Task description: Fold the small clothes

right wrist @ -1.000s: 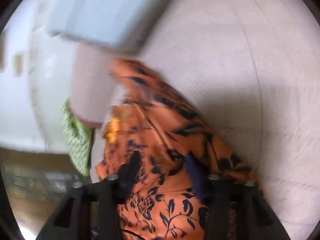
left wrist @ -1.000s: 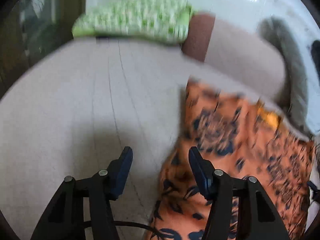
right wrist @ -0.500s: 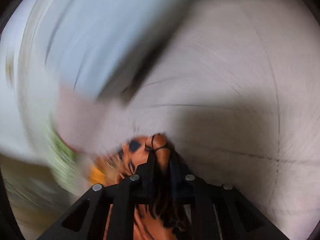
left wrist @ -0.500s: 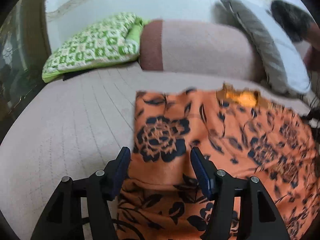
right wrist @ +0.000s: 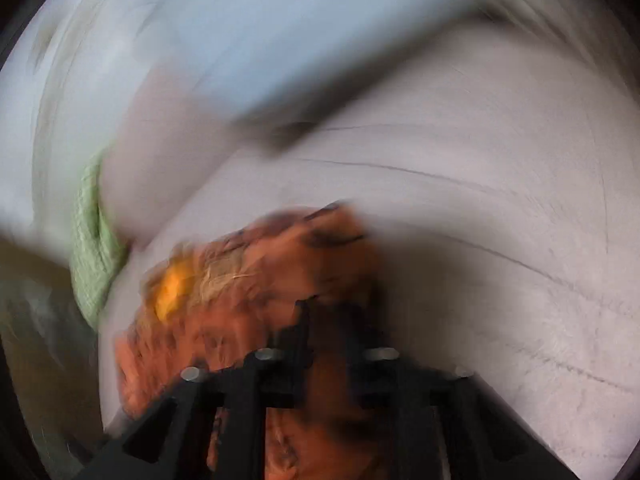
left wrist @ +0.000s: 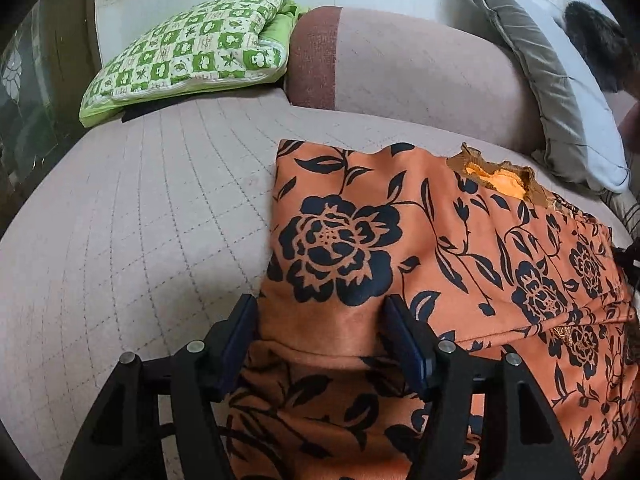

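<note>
The orange shirt point(left wrist: 420, 248) looks soft and light — best pinched at a hem. Left gripper point(left wrist: 320, 344) gapes over it; right gripper point(right wrist: 332, 344) too blurred to tell.

The orange garment point(left wrist: 420, 256) printed with dark blue flowers lies folded over itself on the quilted sofa seat point(left wrist: 140, 220), neckline toward the backrest.

The right wrist view is smeared by motion blur, so the right gripper point(right wrist: 332, 336) grip cannot be judged, while the orange floral garment point(left wrist: 400, 248) is cut off at the left view's lower edge.
</note>
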Demonstrator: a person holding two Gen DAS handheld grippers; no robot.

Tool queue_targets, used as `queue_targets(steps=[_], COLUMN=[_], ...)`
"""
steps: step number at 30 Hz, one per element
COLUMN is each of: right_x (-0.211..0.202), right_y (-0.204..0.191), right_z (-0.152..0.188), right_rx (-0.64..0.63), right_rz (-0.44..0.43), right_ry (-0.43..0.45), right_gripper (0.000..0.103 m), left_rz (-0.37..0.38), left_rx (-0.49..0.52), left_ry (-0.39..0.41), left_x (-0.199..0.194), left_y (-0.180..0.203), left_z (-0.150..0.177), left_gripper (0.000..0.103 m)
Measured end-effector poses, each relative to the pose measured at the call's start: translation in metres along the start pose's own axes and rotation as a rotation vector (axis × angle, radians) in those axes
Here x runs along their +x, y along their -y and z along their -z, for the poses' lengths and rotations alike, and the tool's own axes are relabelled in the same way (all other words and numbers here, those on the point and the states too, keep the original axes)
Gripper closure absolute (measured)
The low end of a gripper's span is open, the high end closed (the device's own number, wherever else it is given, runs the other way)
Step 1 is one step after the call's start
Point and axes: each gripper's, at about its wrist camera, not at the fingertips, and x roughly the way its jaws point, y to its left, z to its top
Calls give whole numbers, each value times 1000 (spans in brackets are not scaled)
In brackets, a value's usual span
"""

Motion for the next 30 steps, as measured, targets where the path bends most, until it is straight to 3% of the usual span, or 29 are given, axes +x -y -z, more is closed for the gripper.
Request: queue_targets(steps=[1, 2, 6, 8, 9, 10, 11, 12, 14, 15, 19, 21, 23, 25, 28, 29, 30], right_x=[-13, -22, -39, -26, -32, -54, -71, -88, -106, -117, -119, -108, -81, -58, -26, -20, -28], right_y=[0, -9, -27, -2, 17, 20, 15, 7, -5, -17, -60, -69, -71, -71, -72, -71, -67], right_z=[1, 4, 26, 27, 21, 21, 22, 26, 38, 50, 115, 143, 157, 172, 167, 159, 141], right_rx=[4, -53, -207, -220, -139, -99, -143, -206, -294, -371, -667, -858, -974, -1079, -1129, -1122, -1023], right_rz=[20, 42, -89, 65, 47, 121, 190, 181, 204, 228, 262, 410, 500, 594, 632, 646, 615], right_ry=[47, 45, -60, -134, -107, -11, 63, 104, 100, 129, 106, 82, 35, 22, -6, -5, 17], right_gripper=[93, 91, 88, 85, 90, 85, 83, 79, 49, 29, 29, 29, 33, 43, 49, 63, 77], left_rz=[3, 7, 7, 4, 5, 3, 4, 6, 11, 11, 10, 10, 9, 8, 4, 3, 2], left_rx=[-7, -13, -16, -7, -6, -7, -10, -16, -23, -27, -25, -25, -25, -23, -16, -15, -18], left_ry=[0, -4, -8, -5, -5, -3, -2, -3, -5, -5, -4, -4, -3, -3, -3, -4, -6], left_x=[0, 0, 2, 1, 1, 0, -1, -1, -1, -1, -3, -4, -5, -5, -5, -5, -4], left_y=[-2, -3, -1, 0, 0, -1, -2, -2, -3, -3, -2, -2, -2, -3, -4, -4, -5], left_z=[0, -1, -3, -2, -1, 0, 0, -1, -1, -2, -1, 0, 1, 2, 3, 3, 3], left_gripper=[37, 37, 36, 36, 36, 36, 36, 36, 36, 36, 36, 36, 36, 36, 36, 36, 36])
